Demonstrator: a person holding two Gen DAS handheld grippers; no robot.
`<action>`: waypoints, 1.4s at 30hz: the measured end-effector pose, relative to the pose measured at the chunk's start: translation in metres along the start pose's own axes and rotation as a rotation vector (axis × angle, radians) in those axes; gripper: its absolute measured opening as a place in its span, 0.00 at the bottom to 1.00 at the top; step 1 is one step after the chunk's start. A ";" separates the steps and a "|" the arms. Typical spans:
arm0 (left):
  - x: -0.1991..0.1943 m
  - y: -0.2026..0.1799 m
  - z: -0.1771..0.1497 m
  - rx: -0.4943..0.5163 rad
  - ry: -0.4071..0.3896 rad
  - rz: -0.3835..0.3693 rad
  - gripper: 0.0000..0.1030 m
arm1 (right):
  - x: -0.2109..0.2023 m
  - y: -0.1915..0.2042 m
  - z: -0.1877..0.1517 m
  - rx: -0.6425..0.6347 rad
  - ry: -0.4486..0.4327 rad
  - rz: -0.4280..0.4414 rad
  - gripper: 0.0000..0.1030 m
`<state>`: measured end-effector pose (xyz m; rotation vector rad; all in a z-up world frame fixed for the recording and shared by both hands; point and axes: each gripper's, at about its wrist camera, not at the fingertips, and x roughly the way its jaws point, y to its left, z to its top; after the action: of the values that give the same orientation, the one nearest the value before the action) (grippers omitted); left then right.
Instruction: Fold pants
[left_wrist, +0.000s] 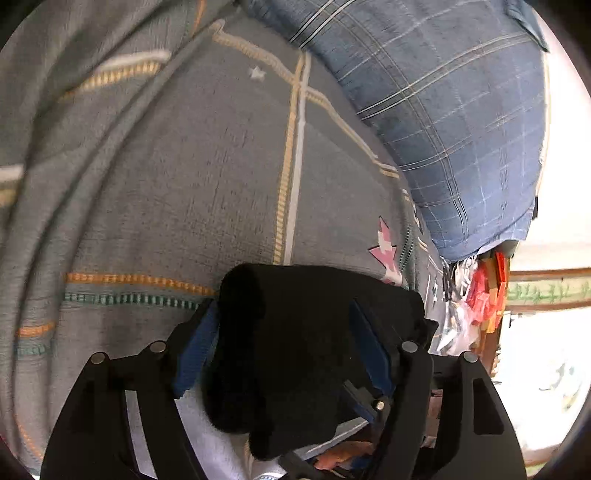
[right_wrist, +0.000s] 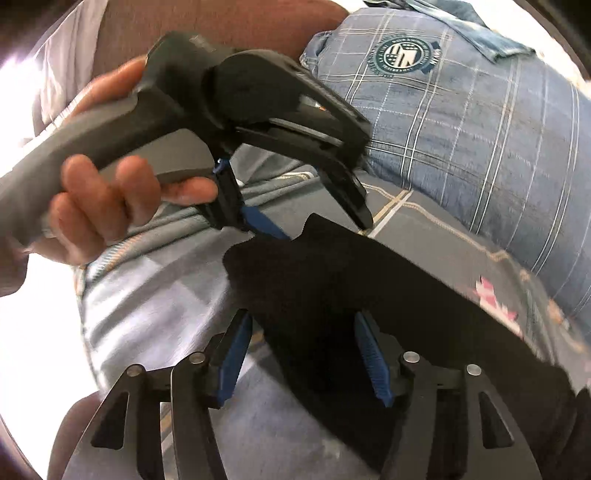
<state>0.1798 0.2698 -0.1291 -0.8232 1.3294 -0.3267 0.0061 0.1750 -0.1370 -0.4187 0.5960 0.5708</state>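
Black pants (left_wrist: 295, 350): dark fabric, bunched, filling the 6 o'clock half of the left wrist view, draped between and over the blue pads (left_wrist: 195, 354) of the left gripper (left_wrist: 284, 343). Jaws spread wide, fabric lying in the gap; whether the pads press on it cannot be told.

Same pants (right_wrist: 332, 295) in the right wrist view: dark band running from centre toward 4 o'clock, lying across the right gripper (right_wrist: 306, 354). Blue pads (right_wrist: 234, 358) set apart at 7 and 5 o'clock, cloth between them; jaws open, grip on the cloth cannot be told.

Left gripper (right_wrist: 280, 229), seen from the right wrist view: black body at 11 o'clock, held by a bare hand (right_wrist: 110, 199) at 9 o'clock, fingers wrapped round the grey handle. One blue fingertip touching the upper edge of the pants near centre.

Bedsheet (left_wrist: 166, 166): grey, woven, with yellow and white stripe lines, a small white star and a pink star patch; creased at 9 o'clock; lying under the pants in both views.

Pillow (left_wrist: 443, 110): blue plaid cover, at 1 to 3 o'clock in the left wrist view, resting on the bedsheet. Same pillow (right_wrist: 480, 129) at 1 to 3 o'clock in the right wrist view, round green crest printed near its top.

Red and orange clutter (left_wrist: 484, 288) at 3 o'clock beyond the bed edge, too blurred to identify.
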 end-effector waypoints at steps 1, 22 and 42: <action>0.001 -0.004 -0.001 0.019 -0.002 -0.003 0.70 | 0.005 0.003 0.002 -0.018 0.005 -0.014 0.58; 0.067 -0.216 -0.112 0.411 0.099 -0.256 0.17 | -0.145 -0.159 -0.090 0.647 -0.203 0.208 0.27; 0.050 -0.267 -0.111 0.660 0.026 0.084 0.87 | -0.154 -0.222 -0.195 1.027 -0.220 0.426 0.58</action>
<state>0.1506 0.0170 0.0166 -0.2086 1.1682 -0.6652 -0.0424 -0.1544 -0.1422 0.7468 0.6882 0.6246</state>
